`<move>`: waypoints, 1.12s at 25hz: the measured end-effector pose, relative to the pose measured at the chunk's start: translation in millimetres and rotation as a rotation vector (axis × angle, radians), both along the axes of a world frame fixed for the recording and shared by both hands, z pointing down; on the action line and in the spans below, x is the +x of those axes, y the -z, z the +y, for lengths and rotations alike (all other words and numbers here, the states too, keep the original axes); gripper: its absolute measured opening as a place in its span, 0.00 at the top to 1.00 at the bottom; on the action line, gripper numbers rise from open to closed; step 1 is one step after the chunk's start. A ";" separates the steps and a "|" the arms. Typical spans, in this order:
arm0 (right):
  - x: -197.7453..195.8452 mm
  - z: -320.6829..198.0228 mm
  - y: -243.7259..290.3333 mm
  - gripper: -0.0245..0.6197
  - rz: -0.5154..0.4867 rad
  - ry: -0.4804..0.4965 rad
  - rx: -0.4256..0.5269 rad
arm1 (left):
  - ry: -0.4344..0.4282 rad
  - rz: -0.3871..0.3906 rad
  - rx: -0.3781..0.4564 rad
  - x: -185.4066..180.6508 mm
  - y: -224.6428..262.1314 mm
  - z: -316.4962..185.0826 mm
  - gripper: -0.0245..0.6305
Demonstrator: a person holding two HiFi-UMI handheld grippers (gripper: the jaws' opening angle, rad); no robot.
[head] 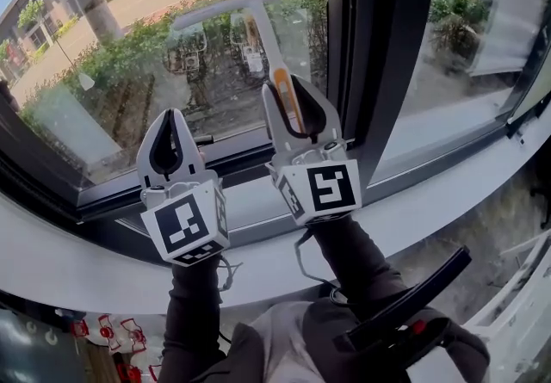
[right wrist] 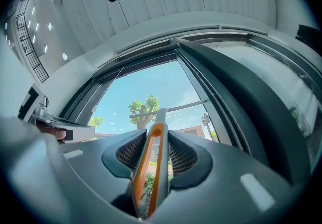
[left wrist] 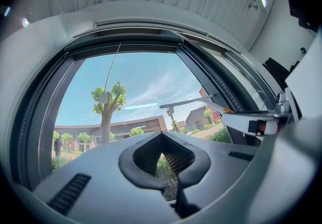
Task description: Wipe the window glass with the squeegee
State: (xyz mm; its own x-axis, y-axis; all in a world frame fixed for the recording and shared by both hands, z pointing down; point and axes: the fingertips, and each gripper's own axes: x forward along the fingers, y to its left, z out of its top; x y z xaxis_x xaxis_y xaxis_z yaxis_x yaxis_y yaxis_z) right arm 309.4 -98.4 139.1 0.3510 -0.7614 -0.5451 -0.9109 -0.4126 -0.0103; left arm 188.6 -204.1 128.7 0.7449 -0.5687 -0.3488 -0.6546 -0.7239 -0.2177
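My right gripper is clamped on the squeegee. Its jaws pinch the grey-and-orange handle on both sides, and the right gripper view shows the handle running straight up between the ribbed pads. This gripper sits just left of the dark frame post and points up at the window glass. From the grip, the squeegee's neck rises to a long pale blade. The blade lies crosswise high on the pane, its right end almost level with the post and its left end lower and further away. I cannot tell whether the blade edge actually touches the glass.

My left gripper is further left of the post and lower, above the white sill. Its jaws are closed tip to tip with nothing between them, and through their oval gap I see only greenery outside.
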 end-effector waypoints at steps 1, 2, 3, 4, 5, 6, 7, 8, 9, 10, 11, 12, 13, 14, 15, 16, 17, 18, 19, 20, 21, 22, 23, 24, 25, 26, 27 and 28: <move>-1.2 -0.1 -3.4 0.76 -0.004 0.001 -0.004 | 0.000 -0.001 -0.003 -1.4 -2.3 0.1 0.96; -2.5 -0.1 -7.0 0.76 -0.007 0.001 -0.007 | 0.001 -0.002 -0.006 -3.0 -4.8 0.1 0.96; -3.7 -0.1 -10.6 0.76 -0.010 0.001 -0.011 | 0.001 -0.003 -0.009 -4.3 -7.3 0.3 0.96; -4.5 0.1 -14.1 0.76 -0.015 0.001 -0.016 | 0.000 -0.004 -0.011 -5.3 -9.7 0.7 0.96; -4.9 0.3 -17.4 0.76 -0.019 0.001 -0.020 | -0.001 -0.006 -0.014 -5.6 -12.0 1.2 0.96; -5.0 0.6 -20.6 0.76 -0.023 0.001 -0.024 | -0.003 -0.008 -0.017 -5.5 -14.3 1.9 0.96; -4.9 0.7 -23.7 0.76 -0.025 0.001 -0.029 | -0.005 -0.010 -0.019 -5.1 -16.5 2.5 0.96; -4.7 0.7 -26.6 0.76 -0.026 0.002 -0.033 | -0.007 -0.013 -0.022 -4.8 -18.5 3.1 0.96; -4.6 0.8 -29.3 0.76 -0.028 0.003 -0.036 | -0.009 -0.015 -0.024 -4.7 -20.1 3.6 0.96; -4.6 1.0 -31.8 0.76 -0.032 0.005 -0.040 | -0.010 -0.018 -0.025 -5.0 -21.4 4.2 0.96; -4.7 1.5 -34.7 0.76 -0.036 0.006 -0.044 | -0.009 -0.019 -0.026 -5.6 -22.6 4.7 0.96; -4.7 2.1 -38.0 0.76 -0.039 0.006 -0.048 | -0.007 -0.021 -0.026 -6.4 -24.2 4.9 0.96; -4.6 2.7 -41.6 0.76 -0.042 0.006 -0.052 | -0.005 -0.023 -0.026 -7.2 -25.9 5.1 0.96; -4.4 3.3 -45.2 0.76 -0.047 0.006 -0.056 | -0.003 -0.024 -0.027 -7.7 -27.4 5.4 0.96; -4.2 3.8 -48.3 0.76 -0.052 0.007 -0.059 | -0.002 -0.025 -0.028 -8.0 -28.5 6.0 0.96; -4.2 4.4 -50.8 0.76 -0.059 0.008 -0.059 | -0.002 -0.027 -0.029 -8.1 -29.3 6.9 0.96; -4.3 5.1 -53.1 0.76 -0.065 0.009 -0.059 | -0.003 -0.029 -0.032 -8.1 -29.9 8.2 0.96; -4.6 5.8 -55.5 0.76 -0.072 0.010 -0.061 | -0.003 -0.030 -0.034 -8.3 -30.6 9.4 0.96; -5.0 6.4 -58.4 0.76 -0.077 0.011 -0.064 | -0.004 -0.030 -0.033 -8.7 -31.7 10.3 0.96; -5.4 7.0 -61.5 0.76 -0.081 0.011 -0.068 | -0.005 -0.028 -0.029 -9.2 -33.2 10.8 0.96; -5.7 7.4 -64.9 0.76 -0.085 0.012 -0.072 | -0.007 -0.028 -0.026 -9.5 -34.8 11.3 0.96; -5.8 7.7 -68.5 0.76 -0.089 0.013 -0.078 | -0.009 -0.032 -0.026 -9.6 -36.6 12.1 0.96; -5.5 7.8 -72.3 0.76 -0.093 0.014 -0.083 | -0.013 -0.041 -0.029 -9.2 -38.6 13.1 0.96; -4.9 7.5 -76.2 0.76 -0.098 0.015 -0.090 | -0.016 -0.051 -0.033 -8.7 -40.6 14.0 0.96; -4.4 6.9 -80.3 0.76 -0.104 0.016 -0.096 | -0.018 -0.054 -0.035 -8.5 -42.0 14.4 0.96; -4.2 6.3 -84.6 0.76 -0.110 0.017 -0.100 | -0.018 -0.055 -0.036 -8.5 -43.2 14.6 0.96; -4.3 6.1 -88.9 0.76 -0.117 0.019 -0.103 | -0.019 -0.060 -0.038 -8.6 -45.3 15.1 0.96; -4.7 6.3 -93.2 0.76 -0.123 0.021 -0.106 | -0.021 -0.068 -0.042 -8.6 -48.0 15.6 0.96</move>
